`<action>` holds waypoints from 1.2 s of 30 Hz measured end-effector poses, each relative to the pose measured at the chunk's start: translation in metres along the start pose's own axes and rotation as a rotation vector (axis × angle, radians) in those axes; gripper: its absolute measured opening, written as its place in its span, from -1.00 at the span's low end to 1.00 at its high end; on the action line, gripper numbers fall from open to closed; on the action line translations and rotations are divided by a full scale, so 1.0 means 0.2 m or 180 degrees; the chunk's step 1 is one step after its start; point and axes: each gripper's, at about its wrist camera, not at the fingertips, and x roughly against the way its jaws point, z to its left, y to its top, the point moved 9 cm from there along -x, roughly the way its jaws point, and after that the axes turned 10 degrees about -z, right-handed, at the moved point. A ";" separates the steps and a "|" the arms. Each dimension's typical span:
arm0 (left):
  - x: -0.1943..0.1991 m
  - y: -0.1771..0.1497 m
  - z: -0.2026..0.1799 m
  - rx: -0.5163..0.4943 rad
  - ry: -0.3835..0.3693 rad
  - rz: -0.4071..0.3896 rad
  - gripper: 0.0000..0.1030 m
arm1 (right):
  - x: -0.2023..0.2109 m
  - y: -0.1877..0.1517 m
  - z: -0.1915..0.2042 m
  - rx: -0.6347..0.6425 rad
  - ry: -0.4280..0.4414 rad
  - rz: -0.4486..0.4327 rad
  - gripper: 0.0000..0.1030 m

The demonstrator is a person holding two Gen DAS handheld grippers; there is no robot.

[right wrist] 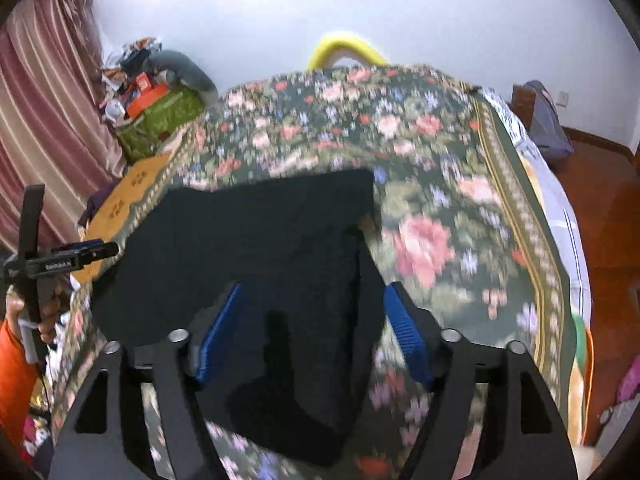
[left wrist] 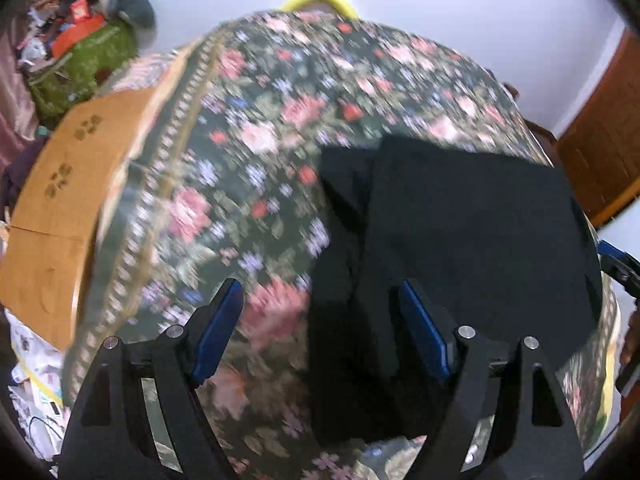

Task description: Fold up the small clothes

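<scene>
Black garment (right wrist: 256, 248) lies flat on floral bedspread (right wrist: 424, 248), partly folded; narrower part runs toward near bed edge, long axis roughly toward far end of bed. Folds and garment type unreadable: fabric uniformly dark, both views motion-blurred. Left gripper (left wrist: 316, 328) above garment's left edge, fingers spread, empty. Right gripper (right wrist: 314, 330) over garment's near part, fingers spread, nothing pinched. Around: wooden board (left wrist: 60, 200) beside bed, green box (right wrist: 164, 120) with clutter, striped curtain (right wrist: 44, 100), yellow object (right wrist: 344, 52) partly hidden behind far bed edge.
</scene>
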 end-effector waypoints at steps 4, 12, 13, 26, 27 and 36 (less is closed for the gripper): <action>-0.07 -0.05 -0.08 0.0097 -0.0152 0.0177 0.57 | -0.08 -0.08 -0.06 -0.0190 -0.0018 0.0191 0.47; -0.19 -0.03 -0.12 0.0684 -0.0587 0.0378 0.58 | -0.17 -0.04 -0.03 -0.0420 0.0253 0.0043 0.47; -0.21 -0.03 -0.12 0.0833 -0.0708 0.0415 0.57 | -0.19 -0.03 -0.03 -0.0428 0.0253 0.0025 0.46; -0.01 -0.03 -0.18 0.0498 -0.0644 0.0132 -0.69 | -0.09 -0.05 0.14 -0.0415 0.0514 0.0005 -0.71; 0.03 -0.03 -0.19 0.0404 -0.0579 0.0082 -0.70 | -0.06 -0.05 0.15 -0.0397 0.0529 -0.0006 -0.72; 0.51 -0.01 -0.22 0.0071 -0.0532 -0.0406 -0.72 | 0.30 0.00 0.43 0.0007 0.0696 -0.0258 -0.76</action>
